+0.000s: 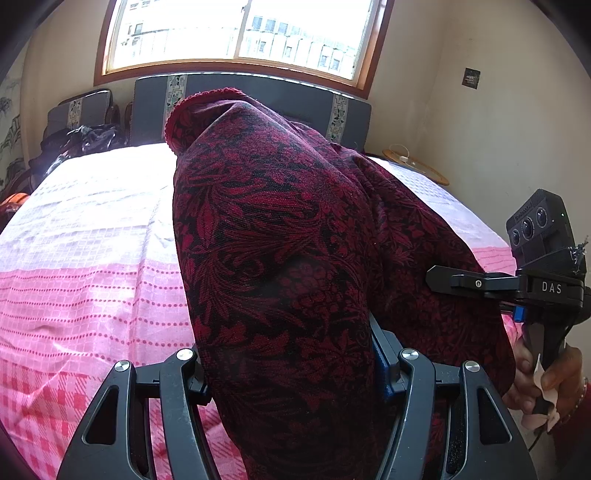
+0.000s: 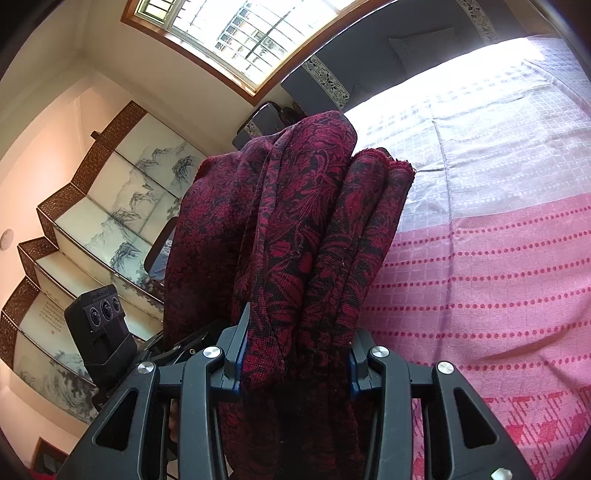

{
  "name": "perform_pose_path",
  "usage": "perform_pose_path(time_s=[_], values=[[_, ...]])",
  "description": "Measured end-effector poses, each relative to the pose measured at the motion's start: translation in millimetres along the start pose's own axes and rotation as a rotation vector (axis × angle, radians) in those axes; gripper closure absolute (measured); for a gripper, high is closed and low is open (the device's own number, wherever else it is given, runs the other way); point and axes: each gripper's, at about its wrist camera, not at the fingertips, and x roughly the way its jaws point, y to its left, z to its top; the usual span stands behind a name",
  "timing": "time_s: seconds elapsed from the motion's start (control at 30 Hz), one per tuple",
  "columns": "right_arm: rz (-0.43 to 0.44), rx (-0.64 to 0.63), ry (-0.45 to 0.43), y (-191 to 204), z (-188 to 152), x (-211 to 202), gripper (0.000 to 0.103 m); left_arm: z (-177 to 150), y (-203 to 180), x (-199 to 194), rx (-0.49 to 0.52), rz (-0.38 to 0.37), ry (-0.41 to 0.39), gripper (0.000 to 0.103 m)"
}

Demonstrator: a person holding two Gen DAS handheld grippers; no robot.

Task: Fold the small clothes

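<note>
Both claws, left [image 1: 291, 354] and right [image 2: 295, 354], pinch the red garment [image 1: 280, 229], its length running away toward the window [image 1: 240, 29].

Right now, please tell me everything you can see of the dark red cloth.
The cloth is dark red with a black leaf and flower pattern, and looks like a soft knit. A hemmed edge shows at its top. It hangs bunched in thick folds above the pink bed cover. The left gripper and the right gripper each clamp a bundle of it between their fingers.
</note>
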Motion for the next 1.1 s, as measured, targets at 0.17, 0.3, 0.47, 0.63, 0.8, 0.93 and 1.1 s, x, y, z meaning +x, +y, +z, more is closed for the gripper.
perform_pose_path(time_s=[0.17,0.3,0.47,0.63,0.8,0.93,1.1], values=[[0.002,-0.001,0.008,0,-4,-3,0.066,-10,-1,-3,-0.008,-0.007,0.001,0.040],[-0.001,0.006,0.013,-2,-3,-1,0.066,-13,3,-4,-0.026,-0.012,0.008,0.040],[-0.002,0.006,0.018,-1,-1,0,0.066,-19,2,-5,-0.034,-0.013,0.010,0.040],[-0.007,0.014,0.020,-3,1,3,0.066,-14,2,-2,-0.027,-0.007,0.009,0.039],[-0.013,0.021,0.018,-5,-2,5,0.066,-17,-3,-1,-0.021,-0.001,0.007,0.038],[-0.017,0.030,0.016,-10,-6,6,0.066,-21,-5,0,-0.018,0.007,0.002,0.037],[-0.042,0.018,0.011,-10,-11,8,0.065,-27,-11,1,-0.015,0.035,-0.015,0.031]])
